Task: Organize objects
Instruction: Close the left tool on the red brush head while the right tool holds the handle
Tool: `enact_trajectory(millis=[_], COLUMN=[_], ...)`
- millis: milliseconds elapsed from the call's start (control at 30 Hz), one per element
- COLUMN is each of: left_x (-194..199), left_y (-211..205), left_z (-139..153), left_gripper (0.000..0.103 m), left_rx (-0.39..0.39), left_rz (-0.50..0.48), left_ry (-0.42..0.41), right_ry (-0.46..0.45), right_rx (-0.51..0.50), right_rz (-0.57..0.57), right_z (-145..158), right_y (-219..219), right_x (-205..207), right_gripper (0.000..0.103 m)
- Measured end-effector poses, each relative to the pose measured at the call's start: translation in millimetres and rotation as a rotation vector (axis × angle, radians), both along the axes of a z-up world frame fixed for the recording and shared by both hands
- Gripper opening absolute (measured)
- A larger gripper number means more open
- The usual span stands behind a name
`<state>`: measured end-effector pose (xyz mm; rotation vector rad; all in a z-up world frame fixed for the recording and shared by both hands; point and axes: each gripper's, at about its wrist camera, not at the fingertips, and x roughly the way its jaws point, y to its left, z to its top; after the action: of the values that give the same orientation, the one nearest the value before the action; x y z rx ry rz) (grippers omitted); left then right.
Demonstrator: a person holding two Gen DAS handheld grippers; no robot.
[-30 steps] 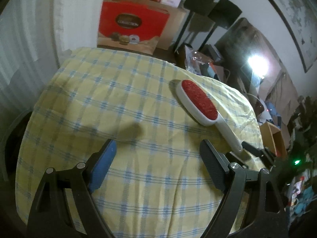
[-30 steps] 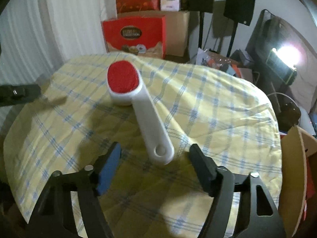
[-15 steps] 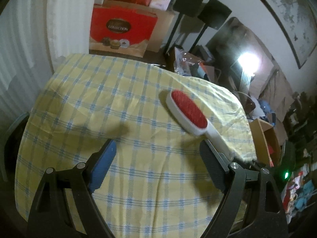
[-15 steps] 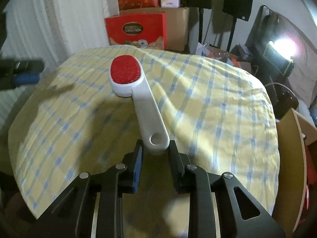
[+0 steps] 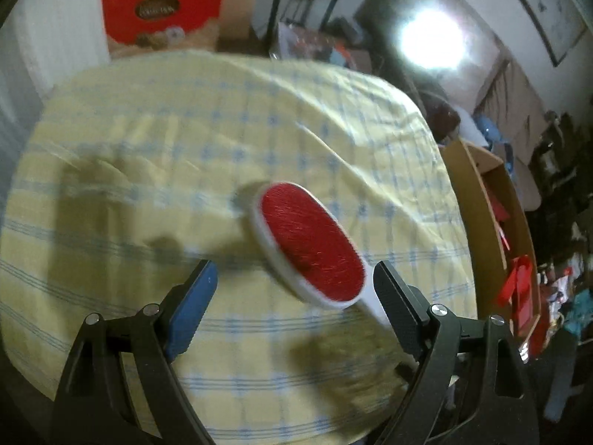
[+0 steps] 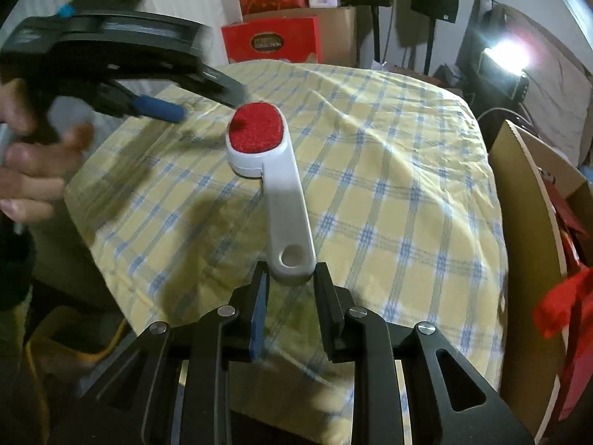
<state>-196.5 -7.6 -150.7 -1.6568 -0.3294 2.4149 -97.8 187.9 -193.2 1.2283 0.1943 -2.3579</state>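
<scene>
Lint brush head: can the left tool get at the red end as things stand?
Probably yes. The left tool is open, and the lint brush has its red head between the open fingers with nothing in between. The right tool is shut on the handle's far end, clear of the head.

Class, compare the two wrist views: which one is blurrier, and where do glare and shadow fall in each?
Left wrist view: motion-blurred yellow checked tablecloth, sharper red-padded white lint brush, glaring lamp top right. Right wrist view: mostly crisp; the left gripper is smeared, its shadow across the cloth.
</scene>
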Motion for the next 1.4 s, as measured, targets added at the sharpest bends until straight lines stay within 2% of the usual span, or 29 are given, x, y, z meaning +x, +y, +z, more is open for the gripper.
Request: enact_trajectory(millis=[100,233,300,333,400,500,533,600,733,767,833,867,900,1133,1400], left_x=[-5.1,-13.4,-18.1,-20.6,-26.1,-39.0,-41.8,-43.9,-44.9,-45.1,-43.6,-43.9,-43.6,-38.8,-23.2], left_y=[16.4,31.6,30.0,27.3,21.9,18.9,20.9,24.2,32.7,33.8,33.7,31.9,28.7,31.1,37.3], left_z=[-9.3,-20.3,-23.3,-24.4,-27.7,-38.3,-38.4,-39.6,-40.7,-40.3,-38.6,-37.8,-37.2,-24.0,21.7], left_gripper=[0.085,0.085,0.085,0.085,0.085,0.085,0.088,0.088,0.085,0.078,0.068,0.067,0.066,0.064,0.060], left_rx=[0.023,-0.048,-0.049,-0.050,-0.035,-0.006,-0.016,-0.041,-0.096,-0.105,-0.135,-0.112,-0.083,-0.068,0.012], left_rz=[0.024,0.041,0.071,0.095,0.128,0.137,0.130,0.124,0.110,0.110,0.117,0.117,0.116,0.105,0.054], left_ry=[-0.039,-0.070,-0.068,-0.071,-0.076,-0.123,-0.114,-0.118,-0.101,-0.095,-0.077,-0.070,-0.065,-0.035,0.043], right_ry=[-0.003,0.003,0.021,0.027,0.033,0.028,0.027,0.023,0.040,0.041,0.036,0.024,0.022,0.046,0.053], right_rx=[-0.006,-0.015,-0.034,-0.045,-0.060,-0.051,-0.050,-0.036,-0.032,-0.034,-0.040,-0.055,-0.058,0.007,0.041], right_rz=[0.004,0.004,-0.003,-0.006,-0.015,-0.008,-0.004,-0.001,0.004,0.004,0.011,0.021,0.021,0.034,0.008], right_z=[0.6,1.2,4.0,5.5,7.0,3.2,1.5,-4.7,-13.1,-13.1,-13.0,-12.8,-12.5,-13.0,-9.8], right_y=[0.5,4.0,8.0,9.4,11.1,6.7,5.9,2.0,-3.2,-3.6,-4.1,-4.0,-4.1,-8.9,0.4], right_x=[4.2,7.6,7.5,6.8,1.5,-7.8,-8.9,-13.3,-16.0,-16.5,-17.8,-18.5,-18.3,-13.9,-13.3], right_gripper=[0.022,0.022,0.023,0.025,0.037,0.038,0.039,0.045,0.046,0.046,0.036,0.025,0.025,0.024,0.025])
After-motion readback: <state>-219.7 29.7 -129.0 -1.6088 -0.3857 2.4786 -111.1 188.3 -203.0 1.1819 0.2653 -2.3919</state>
